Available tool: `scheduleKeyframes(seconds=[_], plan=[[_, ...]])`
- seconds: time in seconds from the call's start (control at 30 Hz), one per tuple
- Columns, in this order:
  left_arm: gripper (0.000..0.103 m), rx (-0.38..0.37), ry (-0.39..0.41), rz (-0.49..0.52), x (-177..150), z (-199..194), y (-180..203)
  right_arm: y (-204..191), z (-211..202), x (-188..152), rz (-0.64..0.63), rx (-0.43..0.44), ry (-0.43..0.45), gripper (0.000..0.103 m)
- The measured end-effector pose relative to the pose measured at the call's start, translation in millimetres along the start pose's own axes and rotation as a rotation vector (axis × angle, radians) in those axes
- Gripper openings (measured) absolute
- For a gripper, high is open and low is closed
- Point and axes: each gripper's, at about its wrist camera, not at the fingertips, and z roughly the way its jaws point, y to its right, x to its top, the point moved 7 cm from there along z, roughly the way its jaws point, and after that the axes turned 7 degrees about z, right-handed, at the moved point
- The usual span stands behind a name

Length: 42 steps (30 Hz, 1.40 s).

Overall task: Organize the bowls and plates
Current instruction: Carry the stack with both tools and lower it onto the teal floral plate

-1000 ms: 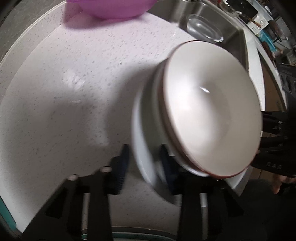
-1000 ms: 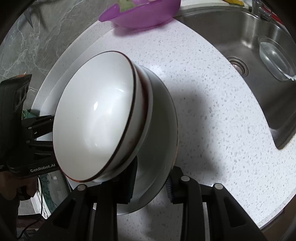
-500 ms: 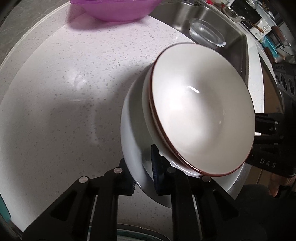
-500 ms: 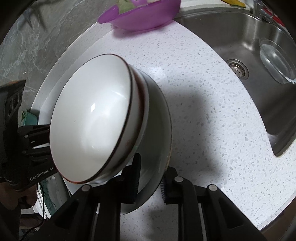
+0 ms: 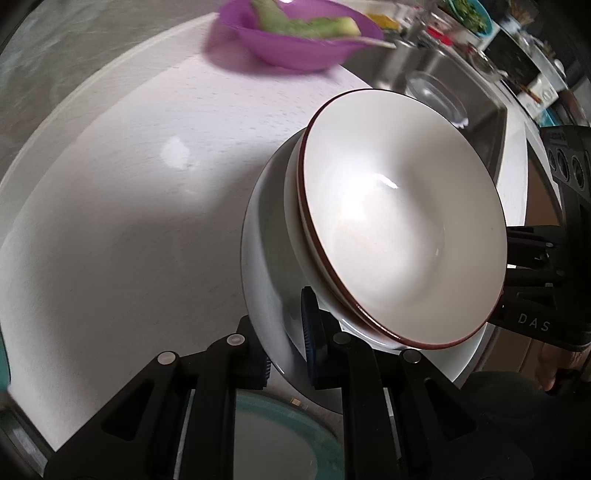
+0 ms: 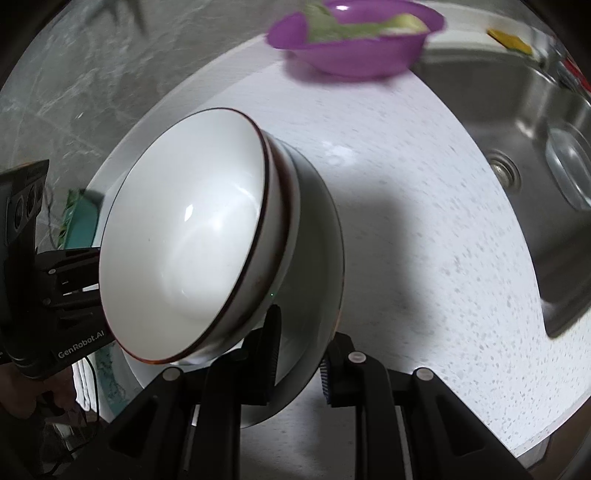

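Observation:
A stack of white bowls with dark red rims (image 5: 399,229) sits in a larger white plate (image 5: 266,266), held above the speckled white counter. My left gripper (image 5: 286,343) is shut on the plate's rim from one side. My right gripper (image 6: 299,350) is shut on the opposite rim of the same plate (image 6: 317,236). The bowl stack (image 6: 184,240) fills the left of the right wrist view. Each gripper shows in the other's view at the far side of the stack.
A purple bowl with green vegetable pieces (image 5: 295,33) stands at the back of the counter (image 5: 129,184). A steel sink (image 6: 535,122) with a clear glass dish (image 6: 569,166) lies to the right. A teal plate (image 5: 273,439) sits below my left gripper.
Both grippers have lifted the plate with its bowl stack higher off the counter; the purple bowl and sink now show more fully. Both grips stay shut on the rim.

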Motion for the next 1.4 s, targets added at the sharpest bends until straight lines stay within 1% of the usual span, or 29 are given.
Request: scheduleKeyframes(seconds=[0.13, 0.33, 0.4, 0.57, 0.83, 0.93, 1.1, 1.33, 1.4], plan=[[0.012, 0.027, 0.023, -0.055, -16, -23, -13, -25, -4, 3, -0.066, 0.018, -0.007, 0.021], [0.012, 0.065, 0.051, -0.148, -50, -55, -38, -66, -3, 1, -0.166, 0.045, -0.030, 0.021], [0.012, 0.079, 0.058, -0.180, -66, -66, -50, -83, -2, -1, -0.209, 0.055, -0.044, 0.021], [0.012, 0.103, 0.075, -0.272, -108, -93, -66, -117, 2, -10, -0.295, 0.081, -0.073, 0.022], [0.012, 0.131, 0.089, -0.399, -180, -120, -93, -167, 12, -27, -0.420, 0.109, -0.130, 0.022], [0.013, 0.133, 0.085, -0.439, -206, -124, -96, -180, 19, -36, -0.453, 0.115, -0.157, 0.022], [0.013, 0.122, 0.071, -0.495, -241, -119, -99, -191, 35, -52, -0.491, 0.116, -0.210, 0.022], [0.013, 0.124, 0.044, -0.529, -272, -106, -93, -194, 57, -68, -0.511, 0.105, -0.266, 0.022], [0.013, 0.120, 0.039, -0.531, -271, -99, -92, -192, 61, -73, -0.510, 0.100, -0.276, 0.022]])
